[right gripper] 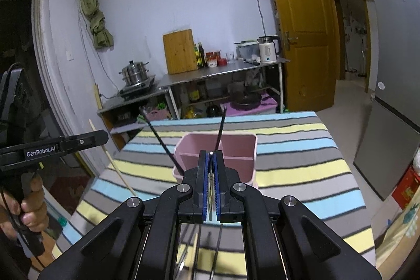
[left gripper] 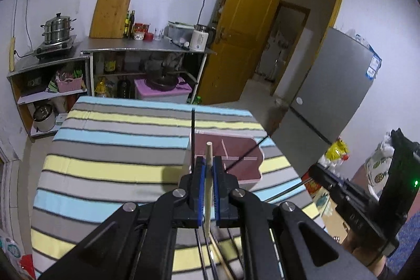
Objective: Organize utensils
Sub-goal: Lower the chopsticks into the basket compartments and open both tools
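Observation:
In the left wrist view my left gripper [left gripper: 208, 160] is shut on a pale wooden chopstick [left gripper: 208, 190] that pokes up past the blue pads. Beyond it a pink divided organiser box [left gripper: 256, 176] sits on the striped table, with a black chopstick [left gripper: 193, 133] standing in it and another [left gripper: 246, 154] leaning right. In the right wrist view my right gripper [right gripper: 210, 154] is shut on a thin silvery metal utensil [right gripper: 210, 185], just in front of the pink box [right gripper: 250, 156]. Two black chopsticks [right gripper: 161, 141] [right gripper: 220, 130] lean out of it.
The striped tablecloth [right gripper: 302, 164] covers the table. More sticks lie under the grippers near the front edge [left gripper: 220, 259]. A hand [right gripper: 29, 204] holds the left gripper's handle at the left. Kitchen shelves [right gripper: 223, 70], a yellow door [right gripper: 302, 25] and a grey fridge [right gripper: 393, 96] stand behind.

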The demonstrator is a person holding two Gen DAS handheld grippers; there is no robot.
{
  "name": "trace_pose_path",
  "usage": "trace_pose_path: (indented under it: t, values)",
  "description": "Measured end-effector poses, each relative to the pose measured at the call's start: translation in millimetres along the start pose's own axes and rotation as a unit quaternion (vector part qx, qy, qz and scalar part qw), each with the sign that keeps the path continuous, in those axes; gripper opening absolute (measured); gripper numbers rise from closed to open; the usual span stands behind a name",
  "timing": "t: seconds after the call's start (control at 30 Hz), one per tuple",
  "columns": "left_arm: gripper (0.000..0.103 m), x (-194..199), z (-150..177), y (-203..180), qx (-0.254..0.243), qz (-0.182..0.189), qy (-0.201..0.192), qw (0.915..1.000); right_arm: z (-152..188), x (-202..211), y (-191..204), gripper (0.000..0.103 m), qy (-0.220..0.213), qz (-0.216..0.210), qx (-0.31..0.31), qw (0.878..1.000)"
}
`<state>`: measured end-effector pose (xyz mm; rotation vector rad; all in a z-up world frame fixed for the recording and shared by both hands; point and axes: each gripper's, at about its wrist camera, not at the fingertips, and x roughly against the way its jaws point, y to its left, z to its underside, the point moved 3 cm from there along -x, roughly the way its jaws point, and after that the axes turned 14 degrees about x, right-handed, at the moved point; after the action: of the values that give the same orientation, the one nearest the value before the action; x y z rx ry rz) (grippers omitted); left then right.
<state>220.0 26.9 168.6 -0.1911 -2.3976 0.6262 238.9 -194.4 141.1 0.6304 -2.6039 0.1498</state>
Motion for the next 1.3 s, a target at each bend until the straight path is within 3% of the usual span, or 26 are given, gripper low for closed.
trace_pose_path:
  t: [0.33, 0.63, 1.3]
  values:
    - [0.006, -9, -34, -9, 0.013, 0.014, -0.042, 0.9989, -35, -6, -6, 0.004, -0.040, -0.003, -0.018, 0.999]
    - [0.006, -22, -49, -5, 0.028, 0.021, -0.078, 0.9963, -44, -25, -6, 0.004, -0.056, 0.001, -0.027, 0.998]
    - [0.006, -83, -11, 20, 0.045, -0.003, -0.021, 0.9988, 5, -79, -7, 0.004, 0.013, -0.008, -0.052, 0.999]
